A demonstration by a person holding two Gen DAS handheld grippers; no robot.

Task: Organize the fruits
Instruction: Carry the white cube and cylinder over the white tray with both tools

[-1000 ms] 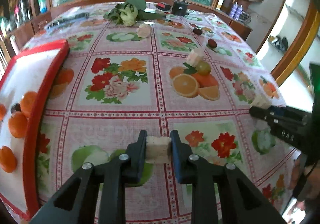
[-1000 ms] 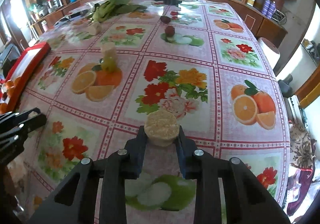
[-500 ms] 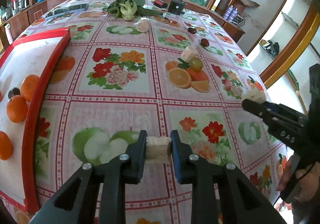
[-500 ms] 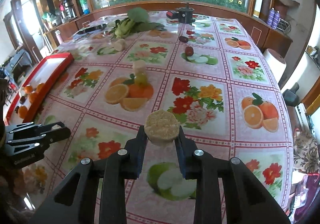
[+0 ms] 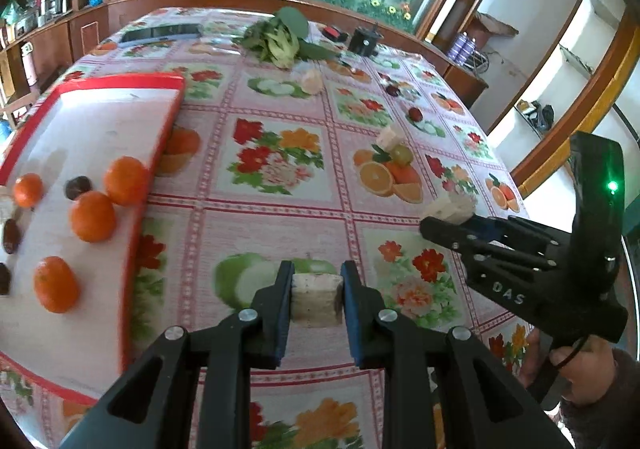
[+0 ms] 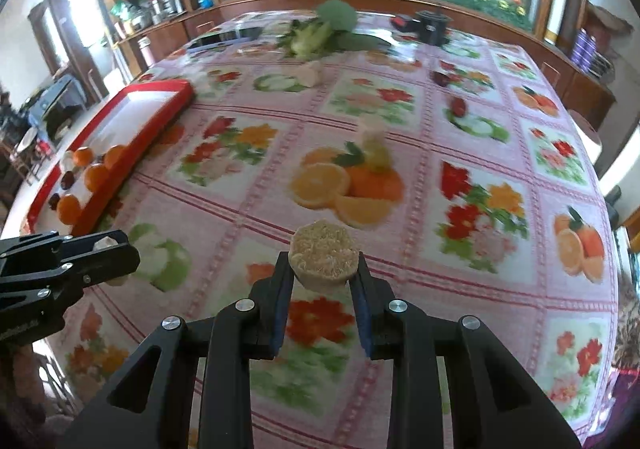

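My left gripper is shut on a pale fruit chunk, held above the flowered tablecloth right of the red-rimmed tray. The tray holds several oranges and dark fruits. My right gripper is shut on a round pale fruit slice above the cloth. It also shows in the left wrist view. A pale chunk with a green fruit, a red fruit, a dark fruit and another pale piece lie on the table.
Leafy greens, a black pot and a dark flat object sit at the table's far end. Wooden cabinets line the far edge and right side. The left gripper shows at the left of the right wrist view.
Both grippers have lifted and pulled back from the table with their pieces. The views now take in more of the tray and table. The right gripper has come closer to the left one.
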